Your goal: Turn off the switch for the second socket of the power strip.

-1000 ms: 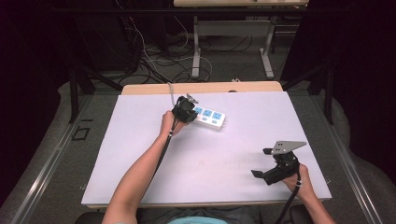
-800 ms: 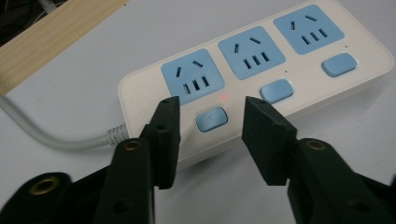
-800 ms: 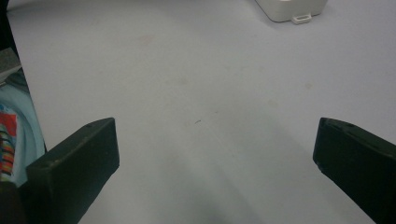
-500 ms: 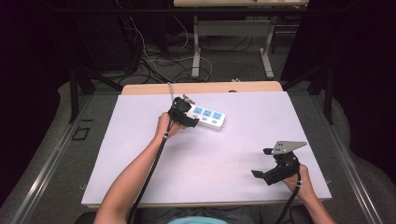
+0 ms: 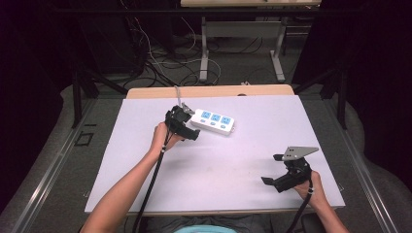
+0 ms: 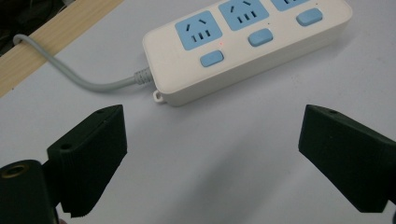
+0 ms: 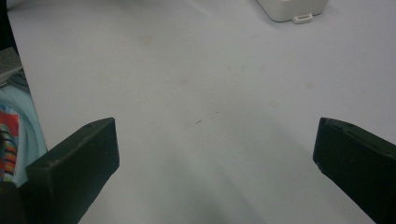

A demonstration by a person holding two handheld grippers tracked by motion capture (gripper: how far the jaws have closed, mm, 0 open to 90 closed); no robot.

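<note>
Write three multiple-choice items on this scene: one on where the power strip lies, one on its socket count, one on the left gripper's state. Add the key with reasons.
1. Where does the power strip lie?
A. by the table's far edge, near the left gripper
B. beside the right gripper
C. on the floor

2. How many blue sockets does it have?
A. one
B. three
C. five

3. What state is the left gripper in?
A. shut on the cord
B. shut on nothing
C. open

Key: 1 A, the high view shows it there; 2 B, three blue faces show; 3 C, its jaws stand wide apart, short of the strip.
</note>
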